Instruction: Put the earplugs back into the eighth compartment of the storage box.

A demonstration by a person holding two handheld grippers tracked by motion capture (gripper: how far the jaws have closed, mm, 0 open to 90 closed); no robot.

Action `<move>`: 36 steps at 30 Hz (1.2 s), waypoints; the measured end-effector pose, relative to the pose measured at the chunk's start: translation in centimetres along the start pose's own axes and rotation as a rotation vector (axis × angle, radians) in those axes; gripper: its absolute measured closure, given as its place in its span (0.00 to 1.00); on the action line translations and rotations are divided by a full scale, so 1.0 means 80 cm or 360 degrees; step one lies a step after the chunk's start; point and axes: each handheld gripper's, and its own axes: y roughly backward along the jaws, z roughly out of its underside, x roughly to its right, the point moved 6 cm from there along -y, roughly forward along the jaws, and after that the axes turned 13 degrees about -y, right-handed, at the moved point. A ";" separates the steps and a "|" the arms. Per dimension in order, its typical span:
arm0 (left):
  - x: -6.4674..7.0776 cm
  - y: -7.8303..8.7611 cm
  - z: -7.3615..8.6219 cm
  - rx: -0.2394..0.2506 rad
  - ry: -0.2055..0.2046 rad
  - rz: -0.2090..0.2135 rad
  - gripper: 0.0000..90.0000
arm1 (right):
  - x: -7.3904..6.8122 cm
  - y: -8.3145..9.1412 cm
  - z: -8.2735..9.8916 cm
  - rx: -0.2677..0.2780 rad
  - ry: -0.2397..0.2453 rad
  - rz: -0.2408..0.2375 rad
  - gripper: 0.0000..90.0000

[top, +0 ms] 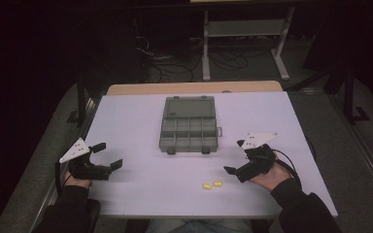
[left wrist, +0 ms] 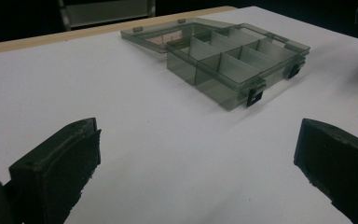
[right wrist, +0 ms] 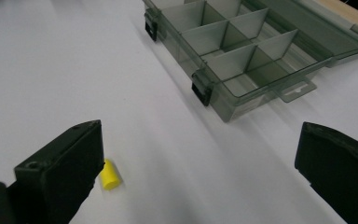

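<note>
Our right gripper (top: pixel 237 157) hovers low over the surface (top: pixel 131 121) with its jaws spread wide and nothing between them. In the right gripper view one yellow piece (right wrist: pixel 109 175) lies just beside the inner face of the left-hand jaw, partly hidden by it. The high view shows two yellow pieces (top: pixel 212 185) lying near each other, close to the front edge and just left of this gripper.

Risk 1: the pieces are small and look rounded. If we close with a piece off-centre, a jaw face likely pushes it aside and it rolls, possibly toward the front edge.

Risk 2: the pieces lie near each other. A wide closing stroke may catch both or knock the second one away.

Our left gripper (top: pixel 106 154) is also spread and empty, well apart from the pieces.

The box (top: pixel 188 130) stands open at mid-surface, lid folded back, its compartments apparently empty. Its dividers are thin and the cells narrow. We judge that a release from too high, or above a divider, lets a piece bounce into the wrong cell or out onto the surface.
</note>
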 end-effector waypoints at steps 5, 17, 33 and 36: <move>0.000 0.000 0.000 -0.0008 -0.0003 0.0002 0.00 | -0.007 -0.007 0.002 -0.0047 0.0022 -0.0034 0.01; 0.000 0.000 0.001 -0.0013 -0.0005 0.0002 0.00 | -0.024 -0.022 0.006 -0.0141 0.0072 -0.0093 0.01; 0.001 -0.001 0.001 -0.0018 -0.0001 0.0007 0.00 | -0.042 -0.043 0.018 -0.0301 0.0144 -0.0152 0.01; 0.001 -0.001 0.001 -0.0018 0.0001 0.0007 0.00 | -0.045 -0.046 0.020 -0.0335 0.0142 -0.0163 0.02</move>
